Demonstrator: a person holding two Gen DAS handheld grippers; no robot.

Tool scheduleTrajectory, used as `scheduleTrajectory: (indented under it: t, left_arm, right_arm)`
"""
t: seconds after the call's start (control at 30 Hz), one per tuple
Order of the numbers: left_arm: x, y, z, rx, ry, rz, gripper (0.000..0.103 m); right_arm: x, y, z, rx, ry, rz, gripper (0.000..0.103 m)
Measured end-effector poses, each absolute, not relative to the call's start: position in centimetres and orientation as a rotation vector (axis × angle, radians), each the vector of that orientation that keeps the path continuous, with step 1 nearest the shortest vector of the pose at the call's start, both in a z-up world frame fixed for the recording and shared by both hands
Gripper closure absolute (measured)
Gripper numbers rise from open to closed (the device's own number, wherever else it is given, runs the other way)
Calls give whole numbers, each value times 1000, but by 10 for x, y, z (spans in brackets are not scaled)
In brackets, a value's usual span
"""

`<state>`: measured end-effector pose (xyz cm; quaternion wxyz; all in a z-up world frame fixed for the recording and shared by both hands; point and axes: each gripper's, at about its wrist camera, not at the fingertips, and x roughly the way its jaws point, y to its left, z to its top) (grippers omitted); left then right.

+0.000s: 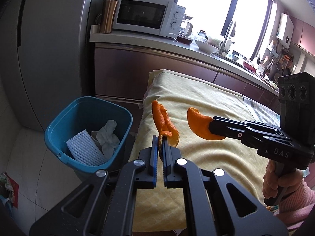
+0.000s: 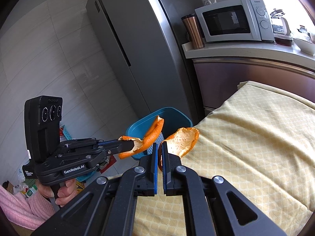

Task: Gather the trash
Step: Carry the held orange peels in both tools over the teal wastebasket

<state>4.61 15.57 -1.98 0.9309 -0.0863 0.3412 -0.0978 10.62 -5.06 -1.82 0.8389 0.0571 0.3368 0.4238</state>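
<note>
My left gripper [image 1: 161, 140] is shut on a long curled orange peel [image 1: 164, 121], held above the left edge of the yellow-clothed table [image 1: 206, 157]; it also shows in the right wrist view [image 2: 129, 145] with its peel [image 2: 151, 135]. My right gripper [image 2: 162, 147] is shut on a second, cup-shaped orange peel [image 2: 184, 141], seen in the left wrist view [image 1: 211, 124] with its peel [image 1: 198, 124] over the table. A blue trash bin [image 1: 86, 131] stands on the floor left of the table, holding white foam netting [image 1: 84, 150] and crumpled tissue [image 1: 108, 135].
A grey fridge [image 1: 51, 49] stands behind the bin. A counter [image 1: 137, 37] carries a microwave [image 1: 147, 15], a copper tumbler [image 1: 108, 14], bowls and a sink. Clutter lies on the floor at the left [image 2: 29, 188].
</note>
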Motion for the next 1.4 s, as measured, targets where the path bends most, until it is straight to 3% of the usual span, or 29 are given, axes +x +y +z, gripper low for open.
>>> scheduleTrajectory:
  t: [1.4]
  left_arm:
    - [49,172,-16,-170,685,-142,98]
  right_arm:
    - [123,-11,-16,90,727,964,100]
